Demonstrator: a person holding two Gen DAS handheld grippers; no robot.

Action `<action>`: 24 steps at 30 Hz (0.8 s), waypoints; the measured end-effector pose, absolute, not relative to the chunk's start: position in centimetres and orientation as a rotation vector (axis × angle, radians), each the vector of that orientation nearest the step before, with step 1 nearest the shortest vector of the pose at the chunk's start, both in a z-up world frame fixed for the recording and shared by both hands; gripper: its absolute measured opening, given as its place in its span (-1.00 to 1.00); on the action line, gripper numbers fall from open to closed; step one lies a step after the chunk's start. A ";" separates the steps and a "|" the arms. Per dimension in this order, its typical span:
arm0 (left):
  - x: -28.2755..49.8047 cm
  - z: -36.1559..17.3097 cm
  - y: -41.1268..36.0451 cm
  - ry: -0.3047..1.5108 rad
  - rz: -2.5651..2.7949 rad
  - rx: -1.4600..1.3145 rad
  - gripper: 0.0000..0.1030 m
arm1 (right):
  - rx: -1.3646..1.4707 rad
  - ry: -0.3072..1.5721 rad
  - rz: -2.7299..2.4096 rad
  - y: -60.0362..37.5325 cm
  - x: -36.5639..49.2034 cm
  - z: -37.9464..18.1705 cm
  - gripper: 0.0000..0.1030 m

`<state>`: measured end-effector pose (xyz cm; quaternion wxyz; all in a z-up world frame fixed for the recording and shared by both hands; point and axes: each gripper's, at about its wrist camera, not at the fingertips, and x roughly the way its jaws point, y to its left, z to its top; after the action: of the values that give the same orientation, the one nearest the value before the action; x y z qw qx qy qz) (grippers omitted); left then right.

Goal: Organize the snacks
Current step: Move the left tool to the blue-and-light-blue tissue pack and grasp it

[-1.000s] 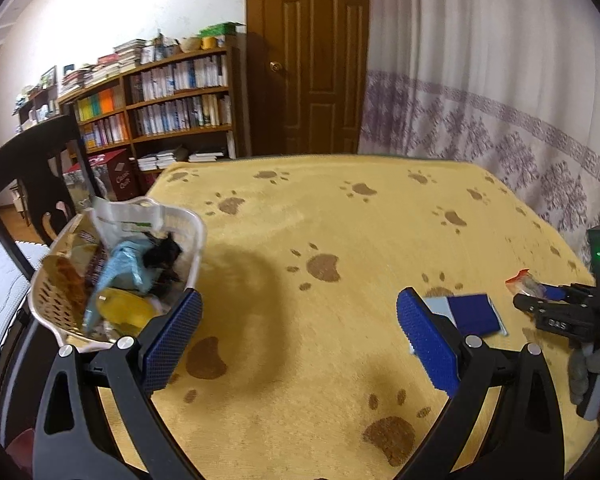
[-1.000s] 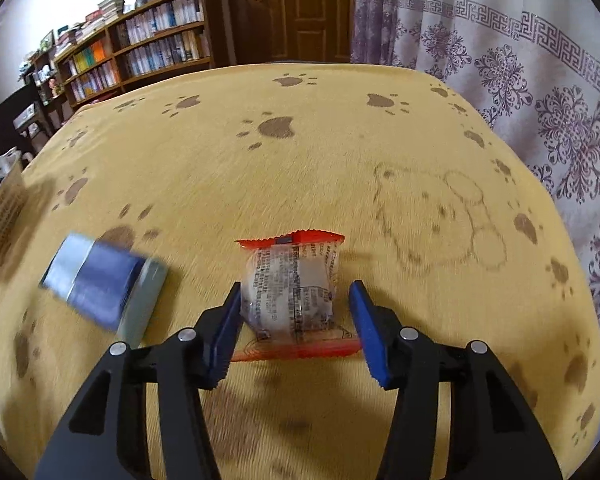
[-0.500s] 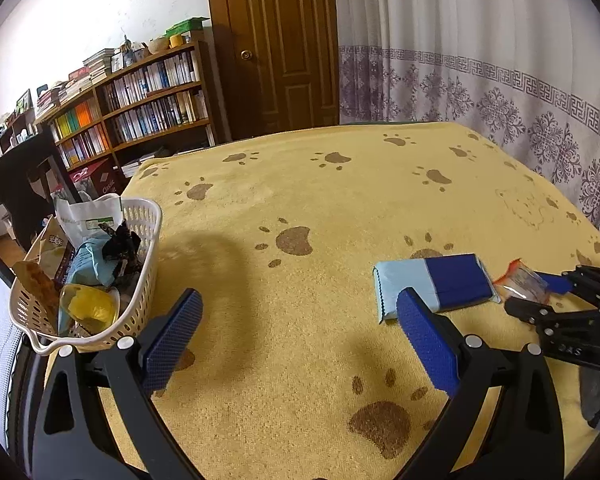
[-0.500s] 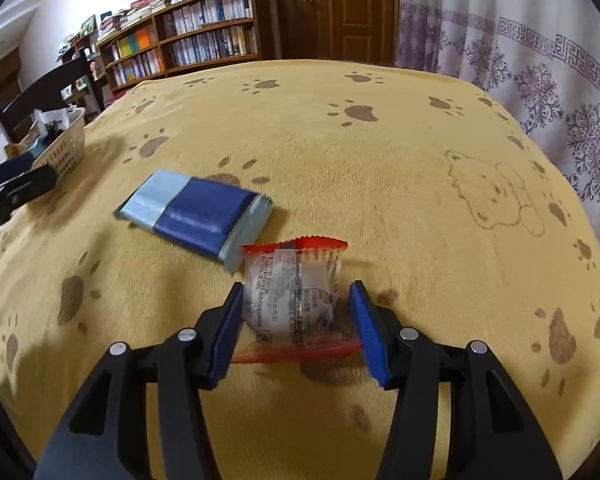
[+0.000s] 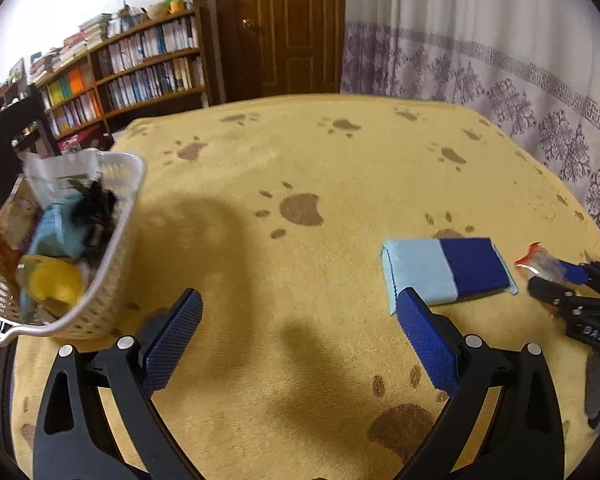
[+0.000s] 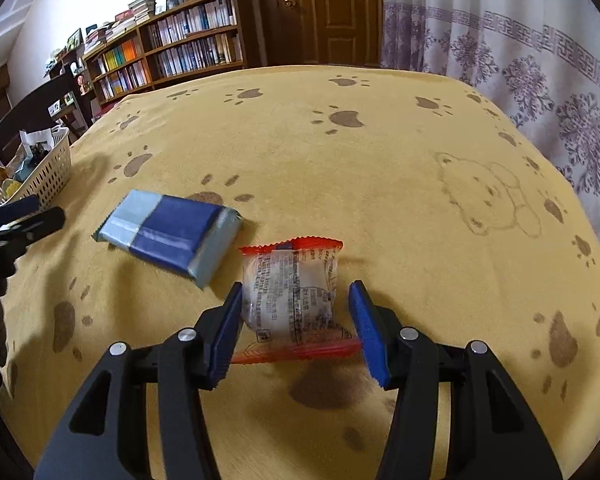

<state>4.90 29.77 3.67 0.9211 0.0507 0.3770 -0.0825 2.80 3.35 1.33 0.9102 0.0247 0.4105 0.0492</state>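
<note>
right gripper point(image 6: 294, 320) straddles a clear snack packet point(image 6: 290, 292); left gripper point(image 5: 298, 338) gapes empty over the cloth.

the right jaws stand either side of the red-edged packet at lower centre of the right view: the left pad seems to touch its side, the right pad shows a sliver of gap, so i cannot tell whether it is truly clamped or lifted. the left jaws are wide apart with nothing between them. just left of the packet lies a blue bar point(image 6: 172, 236), flat on the yellow paw-print cloth point(image 6: 380, 168). far off, at the left edge of the frame, a white basket point(image 5: 116, 248) already holds several snacks, so sorting looks mostly done, with the packet and the bar left. the basket's near side is cut off and its contents blur together; the packet's print is unreadable.
</note>
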 end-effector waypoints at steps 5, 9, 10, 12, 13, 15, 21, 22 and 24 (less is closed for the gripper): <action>6.0 2.9 27.9 0.795 -0.170 0.171 0.92 | 0.074 0.843 0.100 1.2 1.4 1.2 0.04; 6.6 2.2 27.0 0.805 -0.120 0.245 0.92 | 0.109 0.833 0.123 0.3 0.9 1.1 0.04; 6.6 2.2 27.0 0.804 -0.119 0.251 0.92 | 0.114 0.831 0.126 0.3 1.0 1.2 0.04; 6.6 2.3 27.1 0.804 -0.117 0.250 0.92 | 0.124 0.830 0.137 0.2 0.9 1.1 0.04; 6.6 2.3 27.2 0.803 -0.111 0.251 0.92 | 0.130 0.829 0.141 0.2 0.9 1.1 0.04; 6.7 2.4 27.6 0.809 -0.106 0.244 0.92 | 0.137 0.827 0.146 0.1 0.9 1.1 0.04; 7.8 1.4 27.7 0.839 -0.060 0.270 0.92 | 0.143 0.824 0.157 0.1 0.8 1.1 0.04; 7.8 1.2 27.5 0.842 -0.063 0.272 0.92 | 0.145 0.823 0.158 0.1 0.7 1.1 0.04; 7.6 1.3 27.2 0.835 -0.069 0.273 0.92 | 0.150 0.821 0.161 0.0 0.7 1.1 0.04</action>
<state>7.58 27.23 1.29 0.9045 0.1319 0.4042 -0.0336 0.72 0.02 1.10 0.9110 0.0727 0.3984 0.0783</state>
